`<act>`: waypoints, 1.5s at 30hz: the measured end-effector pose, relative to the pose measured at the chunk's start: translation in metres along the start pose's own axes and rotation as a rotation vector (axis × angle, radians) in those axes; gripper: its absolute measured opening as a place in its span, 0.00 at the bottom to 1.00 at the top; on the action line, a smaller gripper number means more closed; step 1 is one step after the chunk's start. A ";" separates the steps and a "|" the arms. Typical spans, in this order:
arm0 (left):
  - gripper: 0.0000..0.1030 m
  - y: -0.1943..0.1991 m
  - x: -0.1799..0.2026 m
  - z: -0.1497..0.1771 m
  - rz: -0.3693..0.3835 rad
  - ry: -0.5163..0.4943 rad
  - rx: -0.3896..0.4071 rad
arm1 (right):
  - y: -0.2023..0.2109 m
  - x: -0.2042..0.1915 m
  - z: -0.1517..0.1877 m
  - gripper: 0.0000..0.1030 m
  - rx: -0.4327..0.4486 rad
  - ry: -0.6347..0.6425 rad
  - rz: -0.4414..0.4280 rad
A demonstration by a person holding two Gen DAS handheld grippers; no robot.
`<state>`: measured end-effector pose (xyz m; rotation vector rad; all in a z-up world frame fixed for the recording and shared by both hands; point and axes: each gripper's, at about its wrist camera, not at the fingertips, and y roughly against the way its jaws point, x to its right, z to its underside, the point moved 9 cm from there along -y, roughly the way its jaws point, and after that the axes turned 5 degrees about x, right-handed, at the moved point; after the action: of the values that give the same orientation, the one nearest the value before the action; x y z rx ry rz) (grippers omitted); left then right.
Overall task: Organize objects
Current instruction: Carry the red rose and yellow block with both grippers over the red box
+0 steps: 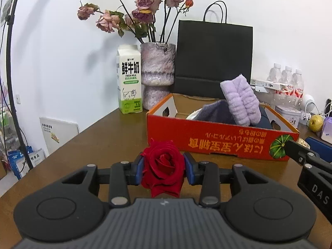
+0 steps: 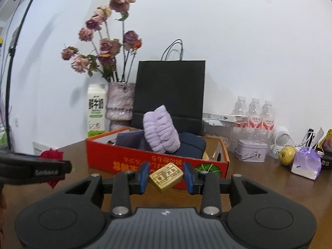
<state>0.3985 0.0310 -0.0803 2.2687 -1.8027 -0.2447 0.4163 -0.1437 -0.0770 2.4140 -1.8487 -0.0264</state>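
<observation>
Table [image 1: 99, 137]: brown wood, glossy, carrying everything named here.
Bag [image 1: 213, 56]: black paper with cord handles, upright against the wall right behind the box.
Box [image 1: 217, 139]: low red-orange cardboard tray, print on its near wall upside down, a green pumpkin picture at its right corner; the landmark for the rest.
Vase [image 1: 157, 70]: mottled pink-purple, behind the box's left rear corner, holding dried faded roses.
Carton [image 1: 129, 78]: white and green milk carton, left of the vase, behind and left of the box.
Cloth [image 1: 241, 99]: fluffy lilac roll, leaning upright inside the box over dark fabric.
Left gripper [image 1: 163, 169]: in front of the box's left end, blue pads clenched on the rose.
Right gripper [image 2: 166, 176]: in front of the box's near wall towards its right end, pads grasping the block.
Rose [image 1: 163, 166]: deep red, full open bloom with layered petals facing the camera, held just before the box's near wall.
Block [image 2: 166, 176]: small tan rectangular bar with dark stamped lettering on top, held tilted between the pads in front of the box.
</observation>
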 end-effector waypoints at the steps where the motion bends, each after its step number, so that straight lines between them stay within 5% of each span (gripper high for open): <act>1: 0.38 -0.002 0.002 -0.001 0.000 -0.003 0.005 | -0.004 0.001 0.000 0.33 0.001 -0.003 0.002; 22: 0.38 -0.062 0.016 -0.079 0.022 0.121 0.165 | -0.067 0.009 -0.032 0.33 0.106 -0.050 0.004; 45: 0.38 -0.144 0.027 -0.112 0.051 0.145 0.169 | -0.151 0.046 -0.061 0.33 0.149 -0.099 0.009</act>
<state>0.5692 0.0445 -0.0135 2.2798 -1.8658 0.0823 0.5782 -0.1453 -0.0275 2.5459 -1.9695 -0.0074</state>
